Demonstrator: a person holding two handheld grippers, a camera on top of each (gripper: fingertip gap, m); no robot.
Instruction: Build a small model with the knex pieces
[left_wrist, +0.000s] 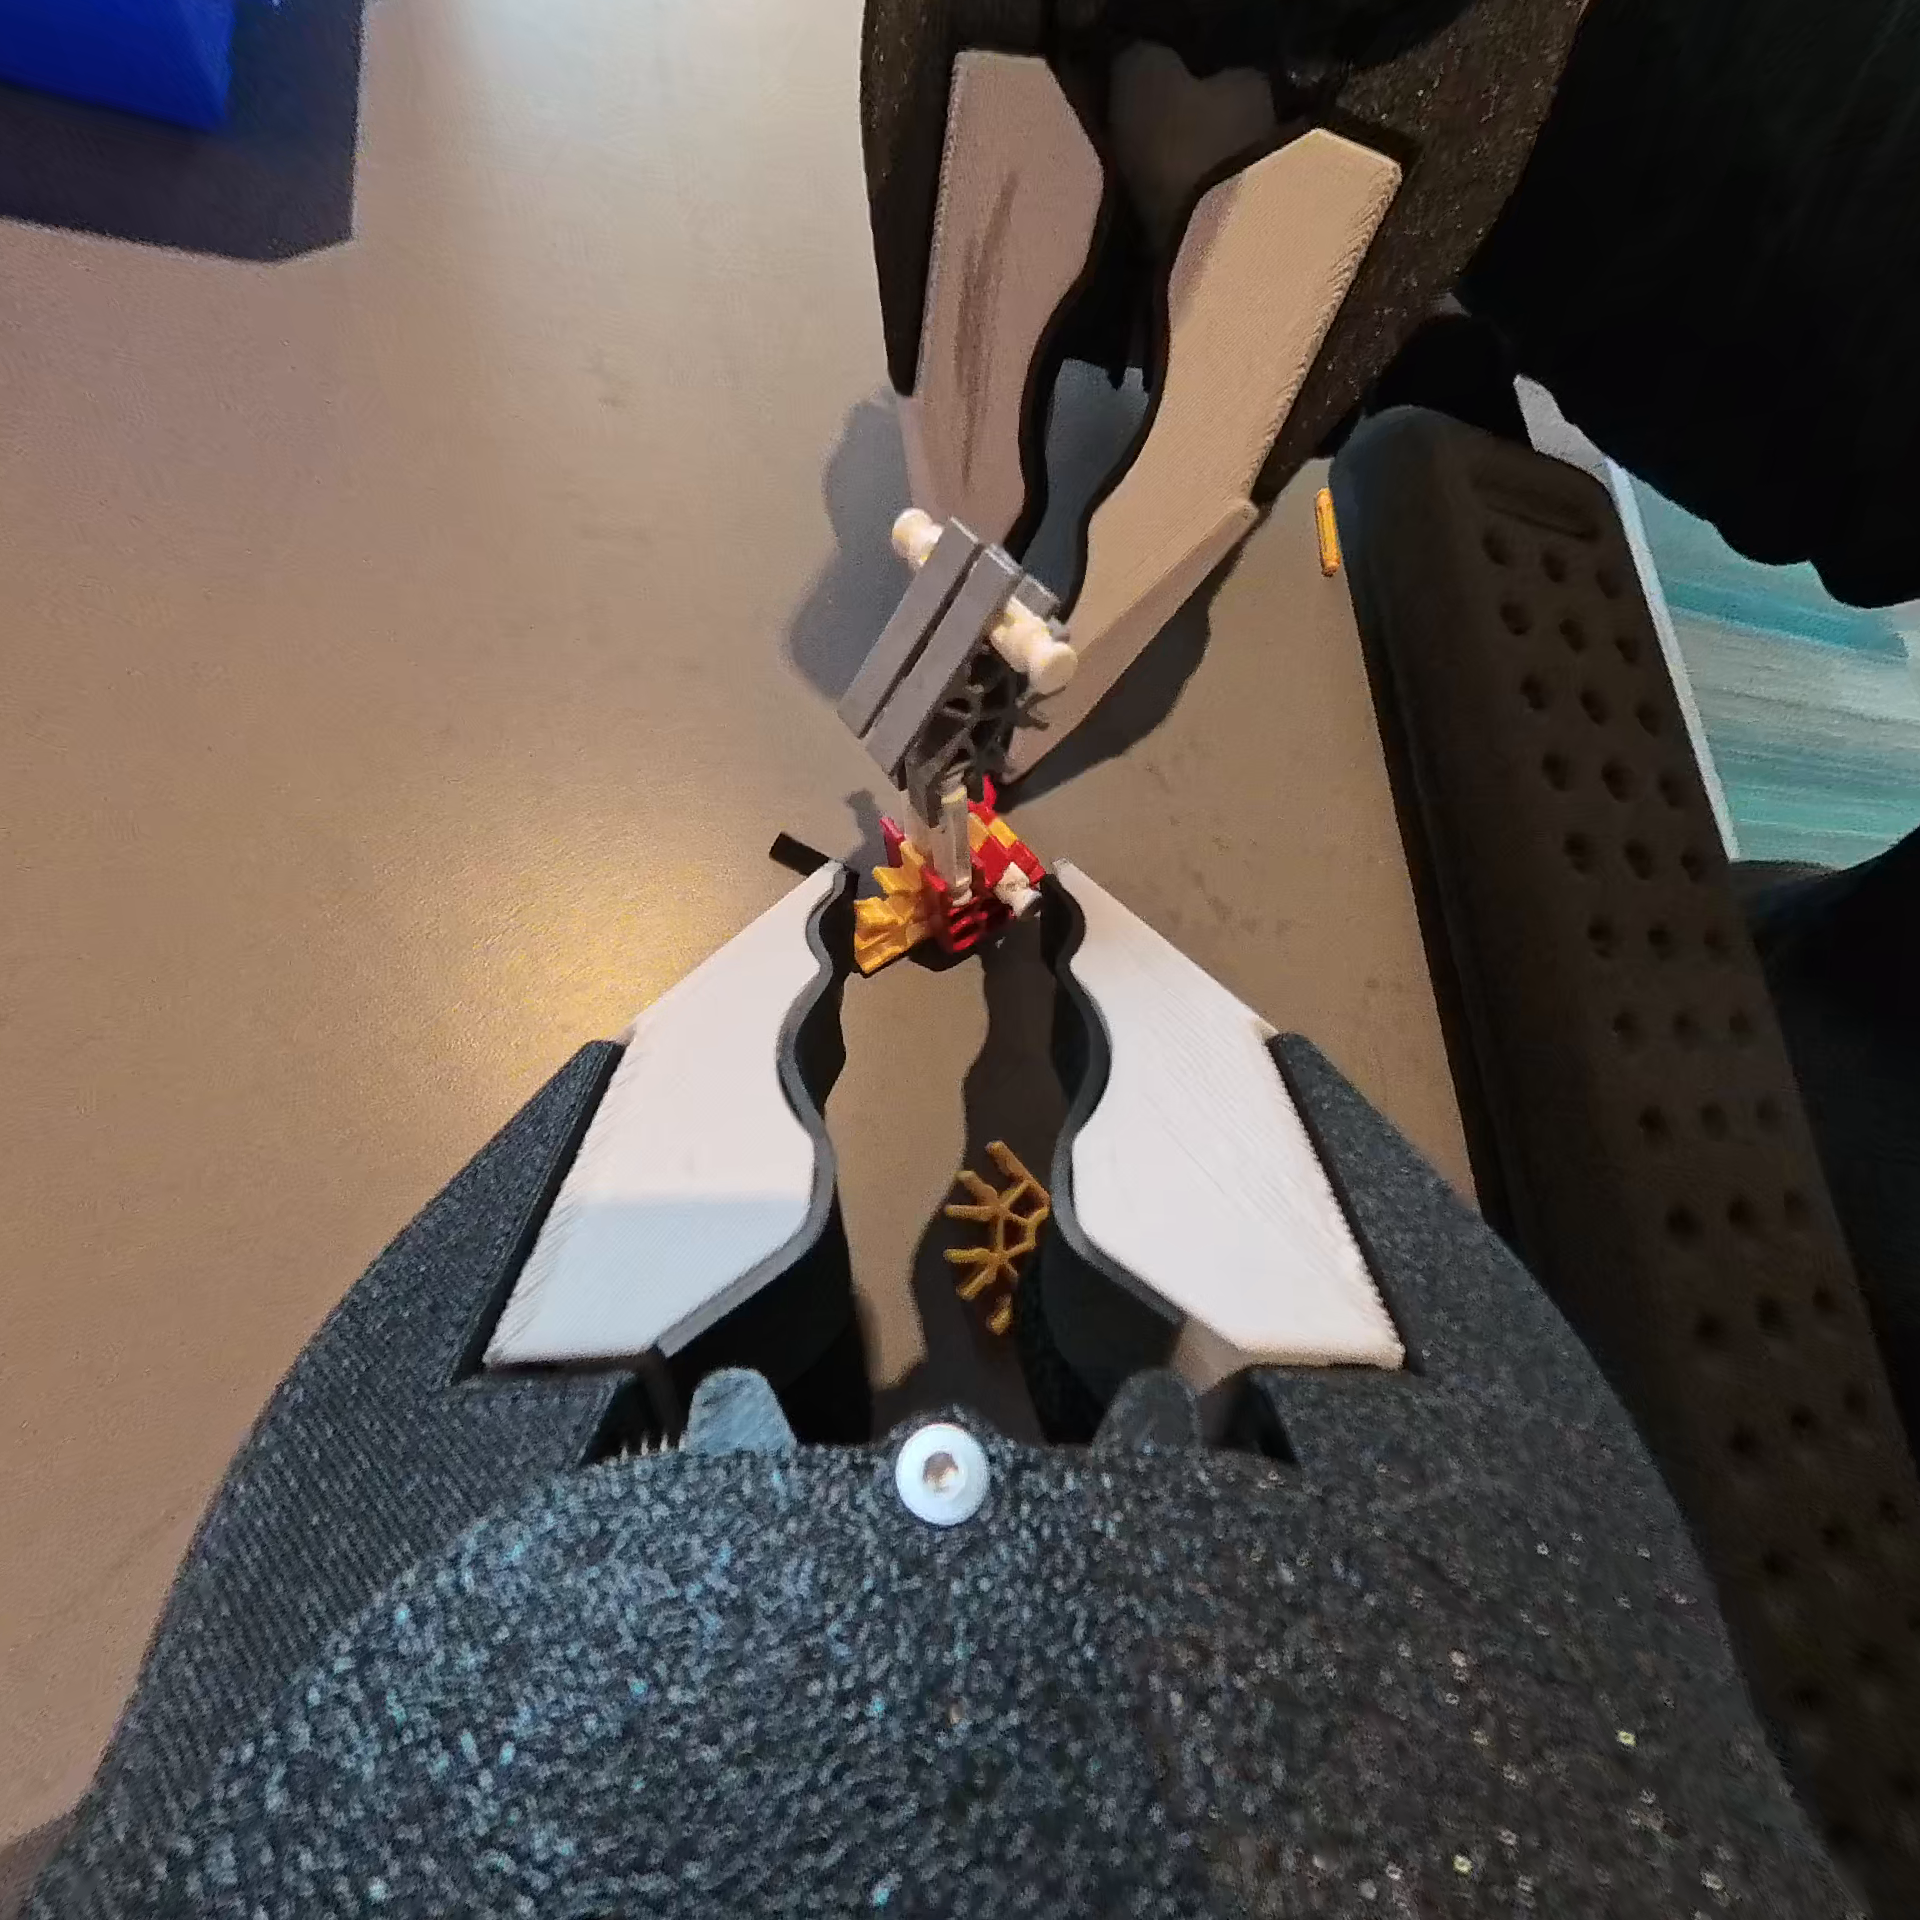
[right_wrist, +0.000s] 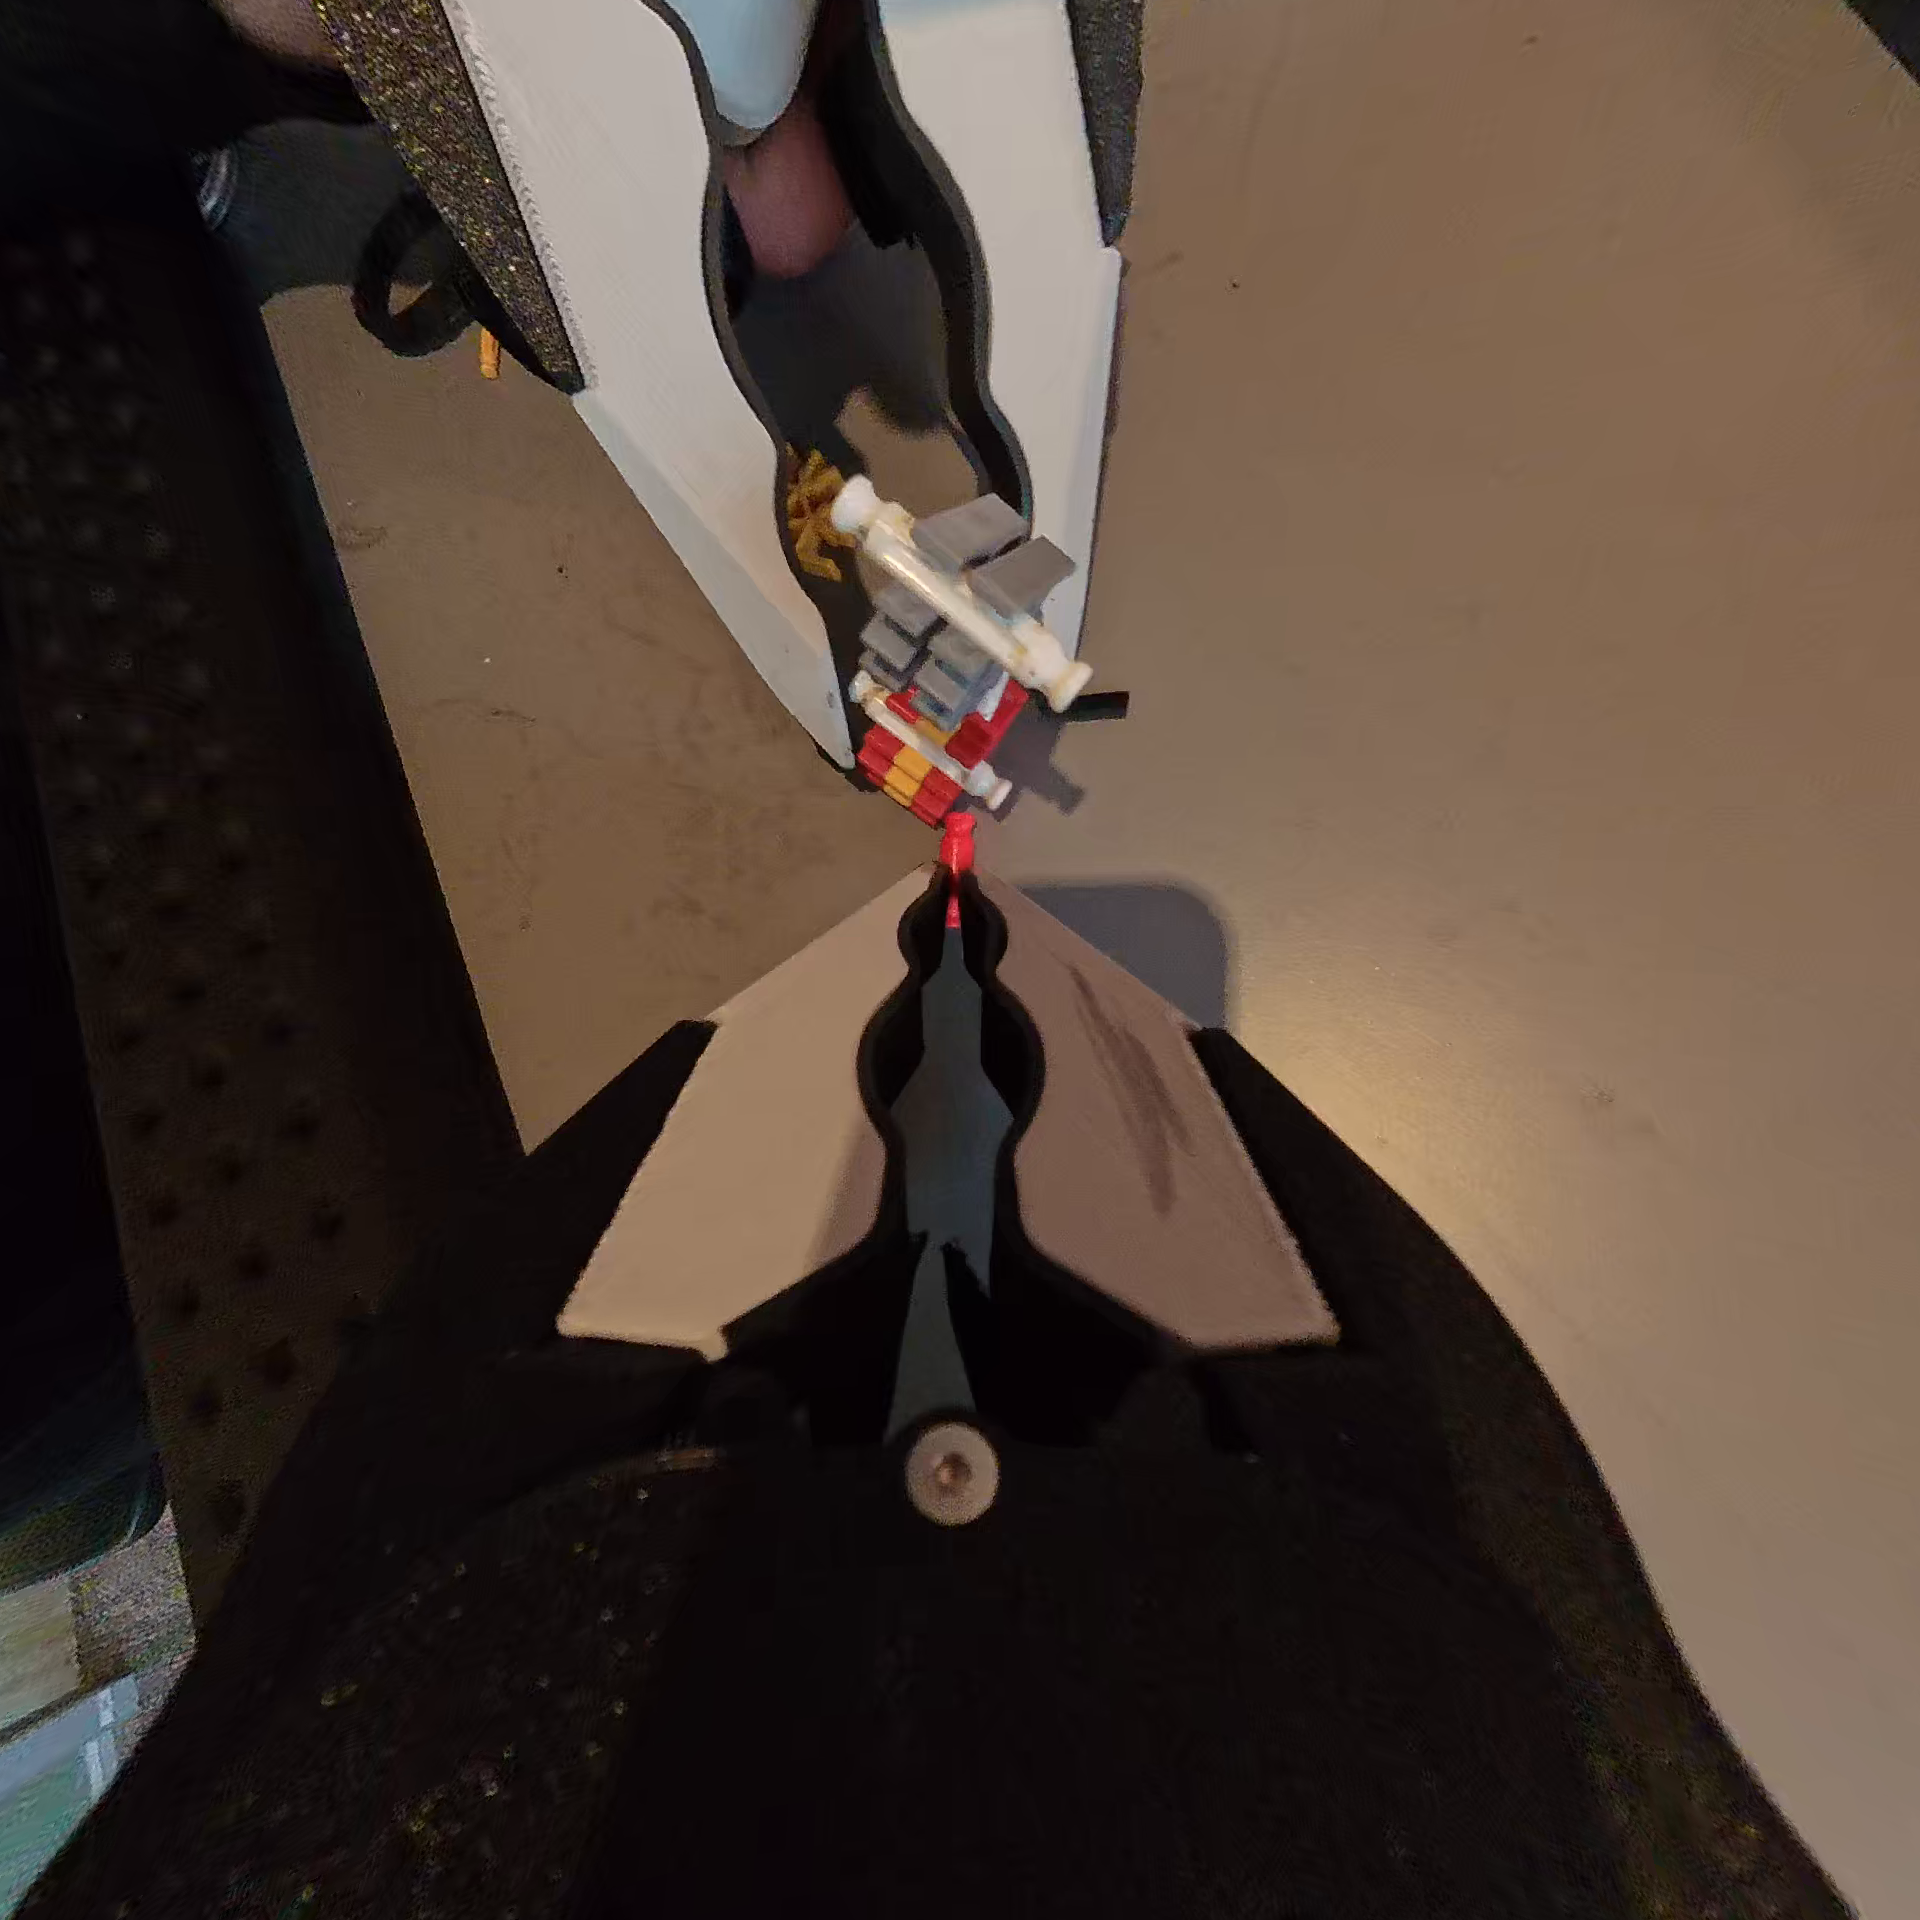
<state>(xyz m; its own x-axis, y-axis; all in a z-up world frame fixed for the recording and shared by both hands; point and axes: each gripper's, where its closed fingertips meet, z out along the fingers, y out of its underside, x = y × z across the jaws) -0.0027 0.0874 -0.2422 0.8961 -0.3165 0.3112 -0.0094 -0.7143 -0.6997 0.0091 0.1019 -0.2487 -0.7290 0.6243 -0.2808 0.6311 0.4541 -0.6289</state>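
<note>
While our view along both tools takes in little of the room, we can see that a tan desk (left_wrist: 416, 727) carries everything, with a black perforated chair (left_wrist: 1662, 1039) standing along one edge of it and something blue (left_wrist: 114, 52) at a far corner. Next in size are the tools themselves, which face each other tip to tip over the bare middle of the desk. Our left tool (left_wrist: 948, 883) is partly parted, its white fingers set on either side of the red and yellow base of a small brick model (left_wrist: 940, 894); whether the tips actually press it or only flank it we cannot tell. The model's long axis runs away from the left tool towards the right one, from that base up through a grey block section (left_wrist: 925, 644) crossed by a white rod (left_wrist: 1029, 634). Our right tool (right_wrist: 951, 878) is clenched on a small red pin (right_wrist: 956, 847), whose head pokes out past the tips and points straight at the red and yellow end of the model, just short of it and not visibly touching. So the pin lies in line with the model's axis, and the right tool is the nearer to that end. Loose on the desk we also see a gold snowflake-shaped piece (left_wrist: 992, 1231) lying between the left tool's fingers, nearer its body, and a small orange piece (left_wrist: 1325, 532) by the chair's edge.
</note>
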